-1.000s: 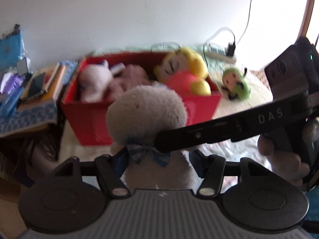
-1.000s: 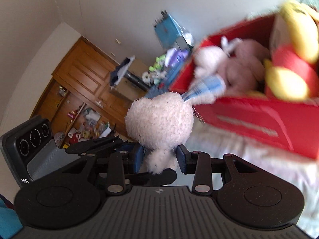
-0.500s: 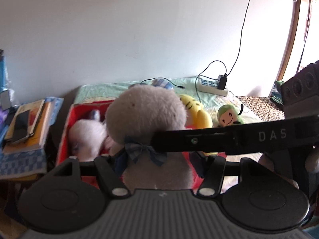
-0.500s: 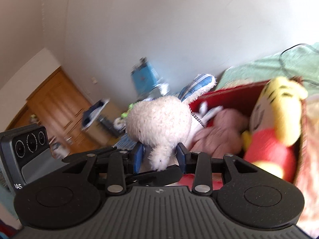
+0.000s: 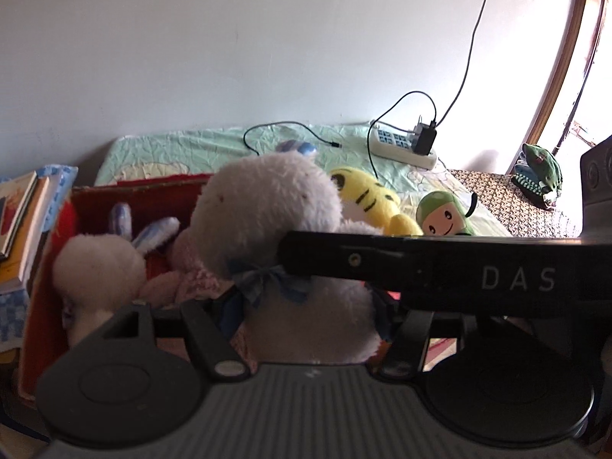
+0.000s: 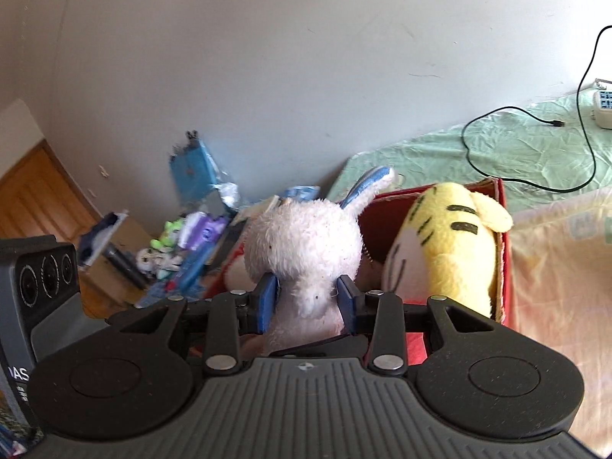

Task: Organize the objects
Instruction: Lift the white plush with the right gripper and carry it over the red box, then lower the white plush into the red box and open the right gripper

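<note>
Above the red box [image 5: 126, 191], the white bunny [image 5: 267, 210] hangs clamped by both grippers at once. The left gripper [image 5: 306, 317] is closed around its body just under the blue bow, and the right gripper [image 6: 308, 300] pinches it lower down, blue pads pressed into the fur. Inside the box lie another white bunny [image 5: 95, 267], a pink plush [image 5: 187, 271] and a yellow tiger [image 6: 447, 244]; a green doll [image 5: 443, 214] sits on the bed beyond the box. The judgement here: lower the bunny into the gap between the tiger and the pink plush — both grippers together — then open one before the other, so the soft body settles rather than snags.
</note>
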`<move>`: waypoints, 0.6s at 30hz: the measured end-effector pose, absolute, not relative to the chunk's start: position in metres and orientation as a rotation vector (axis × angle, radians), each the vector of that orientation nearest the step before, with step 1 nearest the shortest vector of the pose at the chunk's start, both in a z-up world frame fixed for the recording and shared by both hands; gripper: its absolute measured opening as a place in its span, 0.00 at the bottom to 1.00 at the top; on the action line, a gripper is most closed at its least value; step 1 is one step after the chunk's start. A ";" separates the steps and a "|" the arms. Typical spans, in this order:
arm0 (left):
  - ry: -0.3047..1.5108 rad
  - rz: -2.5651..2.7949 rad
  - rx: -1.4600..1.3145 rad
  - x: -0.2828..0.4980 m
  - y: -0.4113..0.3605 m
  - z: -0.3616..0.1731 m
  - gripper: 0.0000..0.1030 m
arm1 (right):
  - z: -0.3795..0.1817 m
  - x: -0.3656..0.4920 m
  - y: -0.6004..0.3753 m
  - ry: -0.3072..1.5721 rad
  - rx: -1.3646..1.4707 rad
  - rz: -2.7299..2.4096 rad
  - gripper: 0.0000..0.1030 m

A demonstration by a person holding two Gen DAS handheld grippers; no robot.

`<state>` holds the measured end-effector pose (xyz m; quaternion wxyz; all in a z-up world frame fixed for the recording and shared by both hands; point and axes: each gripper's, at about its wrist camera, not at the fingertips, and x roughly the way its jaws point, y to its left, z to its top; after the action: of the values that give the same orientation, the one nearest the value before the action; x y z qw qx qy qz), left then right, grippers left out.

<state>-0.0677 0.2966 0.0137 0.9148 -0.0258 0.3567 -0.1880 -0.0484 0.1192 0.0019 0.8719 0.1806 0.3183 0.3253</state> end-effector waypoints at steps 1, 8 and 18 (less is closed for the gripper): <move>0.746 -0.391 -0.060 -0.064 0.297 0.011 0.61 | 0.000 -0.046 0.119 0.672 0.371 0.669 0.37; 0.797 -0.420 -0.092 -0.049 0.301 -0.004 0.74 | -0.010 -0.036 0.120 0.722 0.359 0.599 0.37; 0.851 -0.384 -0.094 -0.042 0.299 -0.008 0.89 | -0.014 -0.038 0.113 0.752 0.399 0.587 0.38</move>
<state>-0.0421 0.2994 -0.0080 0.8919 -0.0452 0.4101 -0.1851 -0.0379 0.1130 -0.0138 0.8692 0.1906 0.3597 0.2808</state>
